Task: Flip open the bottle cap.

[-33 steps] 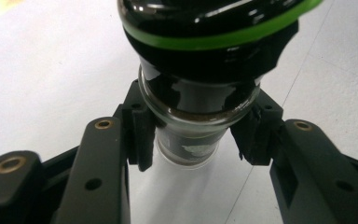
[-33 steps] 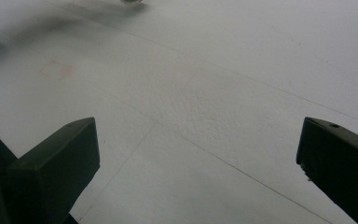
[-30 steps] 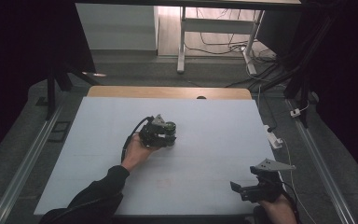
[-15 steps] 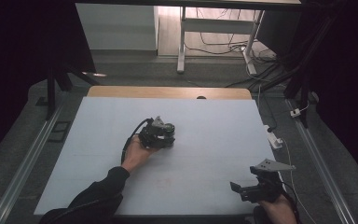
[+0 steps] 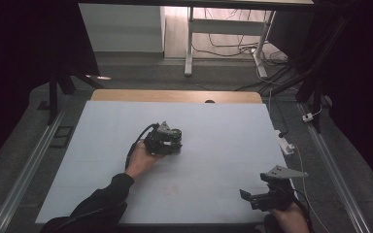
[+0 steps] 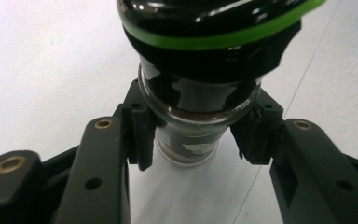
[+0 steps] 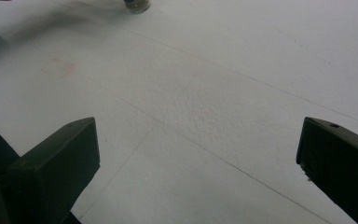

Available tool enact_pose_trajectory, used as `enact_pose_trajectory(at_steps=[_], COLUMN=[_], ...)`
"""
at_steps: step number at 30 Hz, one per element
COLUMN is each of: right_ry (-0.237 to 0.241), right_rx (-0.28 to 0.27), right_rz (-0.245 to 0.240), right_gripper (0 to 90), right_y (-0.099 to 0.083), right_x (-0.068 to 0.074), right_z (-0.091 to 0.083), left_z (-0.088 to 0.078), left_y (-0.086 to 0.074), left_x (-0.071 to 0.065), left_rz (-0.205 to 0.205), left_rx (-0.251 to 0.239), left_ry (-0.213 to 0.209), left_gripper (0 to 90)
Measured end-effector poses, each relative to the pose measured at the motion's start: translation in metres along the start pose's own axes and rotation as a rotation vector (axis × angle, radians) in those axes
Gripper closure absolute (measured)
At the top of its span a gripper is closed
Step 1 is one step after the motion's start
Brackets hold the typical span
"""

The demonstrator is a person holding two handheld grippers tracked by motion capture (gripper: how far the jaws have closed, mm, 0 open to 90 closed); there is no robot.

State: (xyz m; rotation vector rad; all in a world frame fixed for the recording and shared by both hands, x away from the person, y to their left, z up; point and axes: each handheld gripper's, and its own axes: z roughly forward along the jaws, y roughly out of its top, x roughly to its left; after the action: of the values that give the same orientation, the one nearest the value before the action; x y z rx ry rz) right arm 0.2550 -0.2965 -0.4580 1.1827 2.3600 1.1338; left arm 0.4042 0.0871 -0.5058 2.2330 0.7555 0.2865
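1. While the person's left hand [image 5: 140, 162] rests on the pale blue-white table [image 5: 223, 126], the left gripper [image 5: 167, 141] lies low over the middle of it, clamped on a small glass jar with a black cap and a bright green ring [image 6: 200, 93].
2. Seen from the left gripper view, the two black jaws press on the jar's clear glass neck from both sides, just below the black cap.
3. Dark brown contents show through the glass below that neck, and the jar's narrower lower part, with a dark label, sits between the jaws over the table.
4. From the high view, the jar is mostly hidden by the left gripper, so whether its base touches the table cannot be told.
5. A dark sleeve [image 5: 97, 206] covers the left forearm, which comes in from the bottom left edge.
6. Near the table's front right corner, well apart from the jar, the right gripper [image 5: 246, 195] is held by the person's right hand [image 5: 286, 218], with its grey three-cornered plate [image 5: 282, 172] on top.
7. Its jaws stand wide apart in the right gripper view, with nothing but bare table between them.
8. At the top edge of that view, the jar's base [image 7: 137, 5] shows far off.
9. Beyond the table's far wooden edge [image 5: 175, 95], cables lie on the floor around white desk legs [image 5: 189, 43].
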Motion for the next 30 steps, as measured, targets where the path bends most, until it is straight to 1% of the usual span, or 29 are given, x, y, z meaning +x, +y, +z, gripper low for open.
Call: enact_pose_trajectory(at_steps=[7, 13, 17, 18, 21, 24, 25, 30], right_ry=[-0.005, 0.005, 0.037, 0.037, 0.045, 0.052, 0.054, 0.073], right_rx=[-0.004, -0.011, -0.035, -0.035, -0.049, -0.057, -0.069, -0.086], right_rz=[-0.008, -0.018, -0.028, -0.028, -0.048, -0.054, -0.051, -0.074], right_gripper=[0.0, 0.0, 0.0, 0.0, 0.0, 0.0, 0.0, 0.0], right_y=[0.001, 0.003, 0.006, 0.006, 0.010, 0.013, 0.016, 0.024], right_x=[0.001, 0.003, 0.006, 0.006, 0.011, 0.013, 0.015, 0.020], right_z=[-0.001, -0.001, -0.001, -0.001, 0.000, 0.001, 0.002, 0.005], left_z=[0.000, 0.000, 0.000, 0.000, 0.000, 0.000, 0.000, 0.000], left_y=[0.000, 0.000, 0.000, 0.000, -0.001, -0.001, -0.001, 0.000], left_x=[0.000, 0.000, 0.000, 0.000, 0.000, 0.000, 0.000, -0.001], left_rz=[0.002, 0.003, 0.004, 0.004, 0.004, 0.003, 0.001, 0.000], left_rx=[0.001, -0.004, -0.002, -0.002, -0.004, -0.003, -0.003, 0.005], left_ry=[0.002, 0.002, 0.000, 0.000, -0.002, 0.000, -0.002, 0.001], left_gripper=[53.7, 53.6, 53.6, 53.6, 53.6, 53.7, 53.7, 53.7])
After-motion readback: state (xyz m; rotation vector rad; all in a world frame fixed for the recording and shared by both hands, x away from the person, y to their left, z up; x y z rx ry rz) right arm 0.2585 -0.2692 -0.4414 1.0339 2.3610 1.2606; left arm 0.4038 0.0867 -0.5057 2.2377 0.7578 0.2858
